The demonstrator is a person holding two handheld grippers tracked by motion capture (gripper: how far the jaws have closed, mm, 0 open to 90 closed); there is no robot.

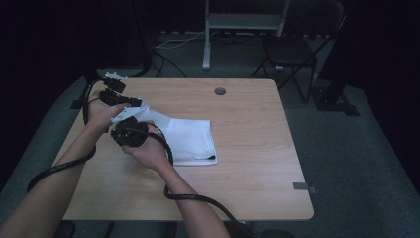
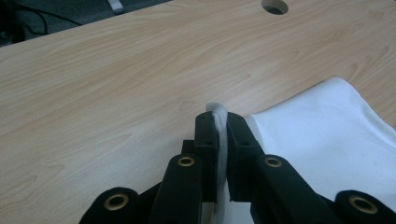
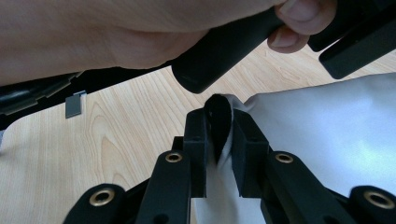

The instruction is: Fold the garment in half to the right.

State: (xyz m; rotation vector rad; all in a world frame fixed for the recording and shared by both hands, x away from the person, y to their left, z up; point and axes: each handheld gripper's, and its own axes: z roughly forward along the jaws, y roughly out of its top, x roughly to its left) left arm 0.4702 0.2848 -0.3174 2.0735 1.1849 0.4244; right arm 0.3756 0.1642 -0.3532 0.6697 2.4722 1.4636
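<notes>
You have both pinches set on the white cloth (image 1: 185, 141), which lies folded on the left half of the counter (image 1: 247, 163), its near-left corner lifted off the wood. Your left hand-held gripper (image 2: 223, 123) is clamped on a thin edge of the fabric; in the left gripper view the fold runs straight up between the jaws and pokes out past the tips. Your right hand-held gripper (image 3: 219, 123) is closed on a bunched bit of the same cloth, just beside the left one, so close that your left hand (image 3: 107, 37) crowds the right gripper view.

That closeness is what to manage. With the two grips nearly touching, you hold one point, not an edge, and the cloth will hang in a twist if you lift now. I'd judge the step as taking up this corner to fold or spread it, so draw the two grippers apart along the edge until the fabric between them runs taut and flat. Keep both jaws tight as you do: the left bite is shallow and could slip. Lift low and evenly, so the folded stack on the counter doesn't drag open.
</notes>
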